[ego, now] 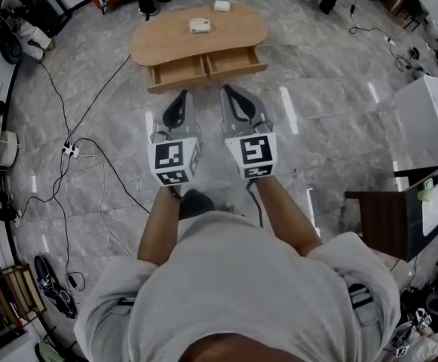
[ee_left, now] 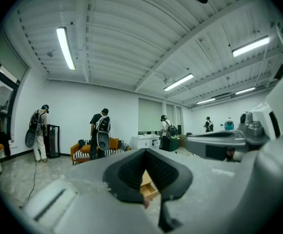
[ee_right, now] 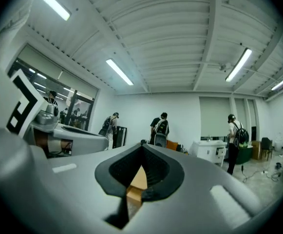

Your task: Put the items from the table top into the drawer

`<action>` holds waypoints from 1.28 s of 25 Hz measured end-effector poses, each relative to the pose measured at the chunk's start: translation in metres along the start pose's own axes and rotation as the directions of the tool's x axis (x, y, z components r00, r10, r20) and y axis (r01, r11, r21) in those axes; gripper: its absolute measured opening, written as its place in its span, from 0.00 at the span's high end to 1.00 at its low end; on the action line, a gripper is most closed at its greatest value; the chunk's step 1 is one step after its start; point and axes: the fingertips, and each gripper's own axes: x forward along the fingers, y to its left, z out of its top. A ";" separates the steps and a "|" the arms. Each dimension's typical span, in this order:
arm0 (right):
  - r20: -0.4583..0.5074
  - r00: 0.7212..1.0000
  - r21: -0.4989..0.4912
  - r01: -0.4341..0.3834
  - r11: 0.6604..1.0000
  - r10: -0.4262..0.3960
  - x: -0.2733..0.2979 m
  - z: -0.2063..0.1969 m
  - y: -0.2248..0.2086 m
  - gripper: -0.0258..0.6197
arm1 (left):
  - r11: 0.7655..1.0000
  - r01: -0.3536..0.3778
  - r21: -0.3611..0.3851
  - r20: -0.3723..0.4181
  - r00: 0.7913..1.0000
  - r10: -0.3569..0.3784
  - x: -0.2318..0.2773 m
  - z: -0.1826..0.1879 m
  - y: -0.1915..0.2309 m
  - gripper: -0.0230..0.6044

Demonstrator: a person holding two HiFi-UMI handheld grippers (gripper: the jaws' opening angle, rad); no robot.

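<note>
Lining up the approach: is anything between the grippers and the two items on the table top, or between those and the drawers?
Nothing visible. Only bare floor lies between the left gripper, right gripper and the table. The beige item and white item sit apart on top, with both open drawers directly in front below.

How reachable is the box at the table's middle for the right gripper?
Probably not yet: the right gripper hangs over floor, well short of the table, and the box sits beyond the open drawers. Nothing blocks the path.
</note>
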 end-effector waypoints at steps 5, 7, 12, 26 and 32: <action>-0.104 0.995 0.040 0.007 0.999 -0.003 0.047 -0.042 -0.030 0.95 | 0.999 0.007 -0.041 -0.070 0.998 -0.010 0.056 -0.034 0.015 0.93; -0.120 0.993 0.039 0.008 0.999 -0.004 0.072 -0.057 -0.039 0.95 | 0.999 0.018 -0.038 -0.075 0.997 -0.020 0.082 -0.044 0.025 0.93; -0.148 0.989 0.042 0.008 0.999 -0.002 0.153 -0.089 -0.065 0.95 | 0.999 0.031 -0.039 -0.104 0.994 -0.035 0.161 -0.067 0.065 0.93; -0.253 0.968 0.034 0.003 0.999 0.006 0.400 -0.134 -0.094 0.95 | 0.989 0.091 -0.116 -0.202 0.973 -0.114 0.354 -0.105 0.210 0.93; -0.273 0.962 0.018 0.020 1.000 -0.014 0.448 -0.134 -0.103 0.95 | 0.986 0.095 -0.139 -0.203 0.972 -0.122 0.390 -0.103 0.243 0.93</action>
